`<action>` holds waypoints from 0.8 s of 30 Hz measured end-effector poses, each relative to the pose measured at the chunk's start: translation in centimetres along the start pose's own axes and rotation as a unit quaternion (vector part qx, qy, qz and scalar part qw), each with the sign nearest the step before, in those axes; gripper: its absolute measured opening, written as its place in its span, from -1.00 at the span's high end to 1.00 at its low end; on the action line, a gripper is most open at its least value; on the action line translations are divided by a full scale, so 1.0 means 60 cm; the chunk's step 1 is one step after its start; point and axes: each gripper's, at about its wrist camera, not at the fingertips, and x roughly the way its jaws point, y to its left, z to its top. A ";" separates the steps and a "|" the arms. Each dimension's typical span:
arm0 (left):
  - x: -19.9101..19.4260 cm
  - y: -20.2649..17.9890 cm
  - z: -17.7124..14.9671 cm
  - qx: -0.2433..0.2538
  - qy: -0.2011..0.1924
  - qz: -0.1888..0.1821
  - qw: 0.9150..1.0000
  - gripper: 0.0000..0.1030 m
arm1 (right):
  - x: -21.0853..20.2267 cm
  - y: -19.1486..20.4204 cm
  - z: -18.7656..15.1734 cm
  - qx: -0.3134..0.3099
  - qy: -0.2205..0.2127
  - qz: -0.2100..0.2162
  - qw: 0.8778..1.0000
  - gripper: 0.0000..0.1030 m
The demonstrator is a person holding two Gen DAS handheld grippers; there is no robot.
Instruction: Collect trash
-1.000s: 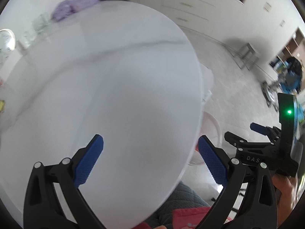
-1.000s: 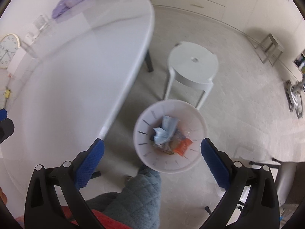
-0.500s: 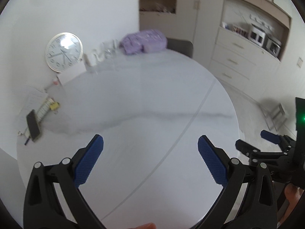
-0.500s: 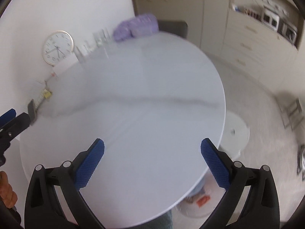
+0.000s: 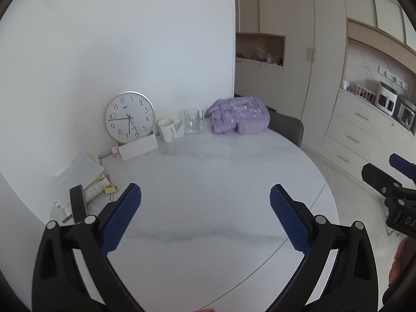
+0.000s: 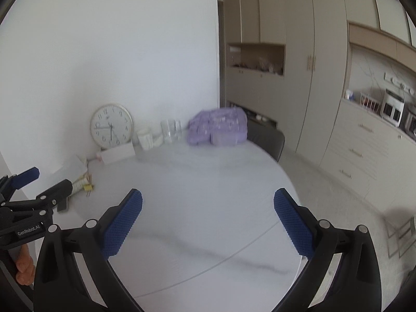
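Note:
My left gripper (image 5: pixel 205 215) is open and empty above the near part of a round white marble table (image 5: pixel 208 176). My right gripper (image 6: pixel 208 218) is open and empty too, held over the same table (image 6: pixel 202 187) to the right of the left one. Each gripper shows at the edge of the other's view: the right one (image 5: pixel 390 179) and the left one (image 6: pixel 33 189). No trash and no bin show in either view now.
Against the wall at the table's far side stand a round clock (image 5: pixel 129 120), a white box (image 5: pixel 137 148), a white mug (image 5: pixel 167 129), a glass mug (image 5: pixel 193 120) and a purple bag (image 5: pixel 239 115). Papers, a phone (image 5: pixel 78 202) and a yellow clip (image 5: pixel 110 189) lie at the left. A dark chair (image 5: pixel 286 127) stands behind.
Both grippers have tilted up and away from the floor. The white bin with trash and the stool have left the right wrist view; the table's far side and the wall have come into view.

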 end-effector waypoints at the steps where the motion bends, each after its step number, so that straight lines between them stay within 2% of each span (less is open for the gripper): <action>1: 0.001 -0.005 0.007 -0.003 -0.004 0.003 1.000 -0.85 | 0.001 -0.007 0.010 -0.002 -0.008 0.000 1.000 -0.95; 5: 0.012 -0.029 0.022 -0.012 -0.010 0.014 1.000 -0.85 | 0.021 -0.031 0.030 0.001 -0.017 0.009 1.000 -0.95; 13: 0.038 -0.056 0.024 -0.027 0.003 0.024 0.999 -0.85 | 0.065 -0.073 0.025 0.021 0.005 0.046 0.999 -0.95; 24: 0.052 -0.080 0.019 -0.031 0.012 0.025 0.999 -0.85 | 0.085 -0.086 0.020 0.017 0.014 0.052 0.998 -0.95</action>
